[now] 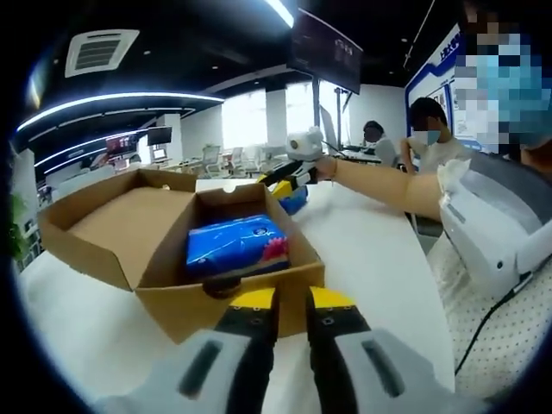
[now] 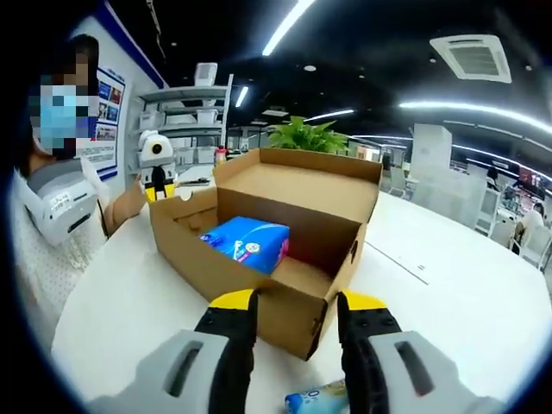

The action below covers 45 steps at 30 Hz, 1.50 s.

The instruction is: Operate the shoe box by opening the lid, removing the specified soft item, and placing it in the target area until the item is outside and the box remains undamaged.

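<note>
One shoe box, lid folded back, sits on the white tabletop with bare surface on all sides. One blue soft pack lies inside, just ahead of the left gripper, whose jaws are nearly shut on nothing. Right gripper is wide open around the box's near corner; a second blue pack lies below it.

The box is matt brown cardboard; the blue pack inside it is glossy plastic; the table is smooth, white.
</note>
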### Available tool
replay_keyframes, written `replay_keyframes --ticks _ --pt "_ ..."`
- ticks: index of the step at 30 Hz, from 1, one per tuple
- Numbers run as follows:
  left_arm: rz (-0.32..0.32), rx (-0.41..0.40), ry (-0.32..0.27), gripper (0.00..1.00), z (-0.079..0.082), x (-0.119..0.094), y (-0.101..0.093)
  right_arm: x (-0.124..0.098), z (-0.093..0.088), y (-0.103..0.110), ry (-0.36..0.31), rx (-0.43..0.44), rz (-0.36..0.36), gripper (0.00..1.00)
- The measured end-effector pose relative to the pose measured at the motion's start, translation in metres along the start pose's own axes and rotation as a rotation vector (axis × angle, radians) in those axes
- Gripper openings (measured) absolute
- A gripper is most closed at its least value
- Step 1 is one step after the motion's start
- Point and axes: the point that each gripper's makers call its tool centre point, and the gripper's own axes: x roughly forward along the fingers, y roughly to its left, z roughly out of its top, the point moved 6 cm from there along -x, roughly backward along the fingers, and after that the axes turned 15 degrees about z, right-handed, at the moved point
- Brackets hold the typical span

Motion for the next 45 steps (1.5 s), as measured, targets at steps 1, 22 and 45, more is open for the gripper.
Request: replay_keyframes --ticks 1,22,45 --pt "-0.001 0.002 -0.002 0.13 0.000 0.000 -0.001 -0.001 0.001 0.000 0.020 0.004 -0.008 0.37" --pt "0.002 0.062 0.015 0.15 -0.005 0.005 -0.006 0.032 0.103 0.021 0.090 -0.012 -0.077 0.46" --pt "-0.004 0.057 0.011 0.16 -0.006 0.005 -0.005 0.132 0.105 0.039 0.358 0.196 -0.038 0.76"
